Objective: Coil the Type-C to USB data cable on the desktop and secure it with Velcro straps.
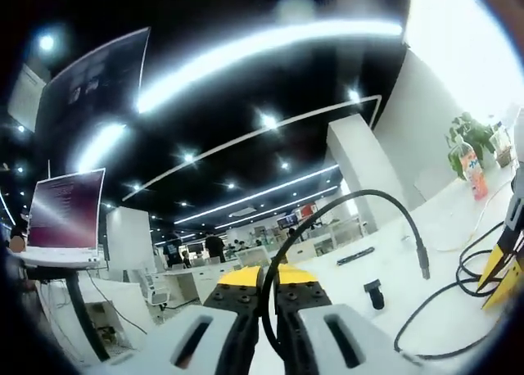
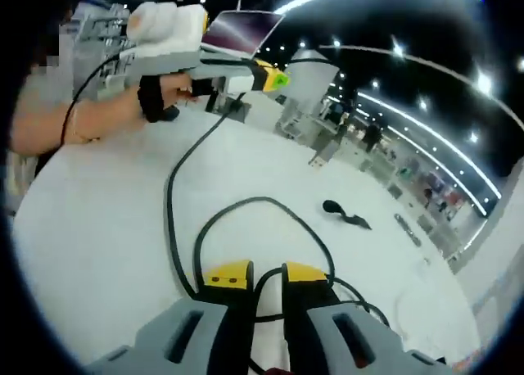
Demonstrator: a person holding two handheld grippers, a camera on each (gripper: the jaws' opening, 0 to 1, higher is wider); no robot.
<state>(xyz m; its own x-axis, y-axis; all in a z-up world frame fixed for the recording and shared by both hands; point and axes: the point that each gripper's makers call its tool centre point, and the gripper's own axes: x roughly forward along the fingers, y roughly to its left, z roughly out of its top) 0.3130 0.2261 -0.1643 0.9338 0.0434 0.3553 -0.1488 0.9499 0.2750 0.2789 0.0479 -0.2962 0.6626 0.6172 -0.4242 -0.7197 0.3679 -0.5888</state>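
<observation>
One black cable point(image 2: 176, 196) on white desk point(image 2: 98, 228), left gripper point(image 1: 268, 291) and right gripper point(image 2: 264, 278) both pinched it, one Velcro strap point(image 2: 344, 213) nearby

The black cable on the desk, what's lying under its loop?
Bare white desk shows under the cable loop. Its near end runs between the right tool jaws, whose body covers what lies below.

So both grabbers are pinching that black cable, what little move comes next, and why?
Probably the left gripper swings its cable end toward the right gripper to lay another loop: the cable is pinched in both, one loop lies on the table, and the strap lies untouched.
</observation>
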